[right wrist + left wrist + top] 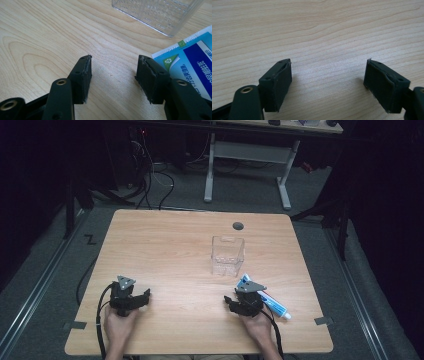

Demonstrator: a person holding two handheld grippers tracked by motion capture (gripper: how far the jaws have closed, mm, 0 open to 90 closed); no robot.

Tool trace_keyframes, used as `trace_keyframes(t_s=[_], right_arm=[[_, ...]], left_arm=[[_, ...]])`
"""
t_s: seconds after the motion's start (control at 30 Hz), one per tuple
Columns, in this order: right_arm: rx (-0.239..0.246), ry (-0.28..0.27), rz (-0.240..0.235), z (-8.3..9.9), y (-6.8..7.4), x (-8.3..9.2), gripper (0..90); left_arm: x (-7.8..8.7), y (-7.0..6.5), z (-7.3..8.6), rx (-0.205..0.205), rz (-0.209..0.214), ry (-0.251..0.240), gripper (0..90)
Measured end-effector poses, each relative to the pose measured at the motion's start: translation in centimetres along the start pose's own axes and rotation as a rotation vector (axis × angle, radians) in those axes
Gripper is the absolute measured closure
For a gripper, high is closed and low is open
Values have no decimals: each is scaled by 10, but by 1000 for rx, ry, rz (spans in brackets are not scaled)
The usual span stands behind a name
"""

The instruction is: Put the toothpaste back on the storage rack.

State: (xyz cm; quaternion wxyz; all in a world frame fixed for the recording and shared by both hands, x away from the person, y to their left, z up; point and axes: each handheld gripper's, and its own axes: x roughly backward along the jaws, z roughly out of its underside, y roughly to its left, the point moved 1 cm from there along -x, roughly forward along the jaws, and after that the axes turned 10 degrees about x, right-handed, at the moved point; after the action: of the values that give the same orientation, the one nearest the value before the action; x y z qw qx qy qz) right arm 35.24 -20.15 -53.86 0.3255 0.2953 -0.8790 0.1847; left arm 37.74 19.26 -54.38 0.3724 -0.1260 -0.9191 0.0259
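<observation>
- The toothpaste tube point(274, 304) is partly hidden behind the right claw point(234, 301), spread empty.
- The left claw point(142, 296) is spread empty on the counter point(170, 245).
- The clear box point(160, 12) is cut off.

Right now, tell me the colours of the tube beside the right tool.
The tube is blue and white, with a small green mark; the right gripper view shows it best.

By my right fingers, the blue-and-white toothpaste tube point(192, 60) bears a white recycling sign on green and Chinese print too small to read.
</observation>
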Motion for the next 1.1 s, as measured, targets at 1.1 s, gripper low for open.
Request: trace_keyframes(t_s=[1.1], right_arm=[[-53,-27,19,0,-3,15,537]], left_arm=[[0,0,0,8,-4,-2,238]])
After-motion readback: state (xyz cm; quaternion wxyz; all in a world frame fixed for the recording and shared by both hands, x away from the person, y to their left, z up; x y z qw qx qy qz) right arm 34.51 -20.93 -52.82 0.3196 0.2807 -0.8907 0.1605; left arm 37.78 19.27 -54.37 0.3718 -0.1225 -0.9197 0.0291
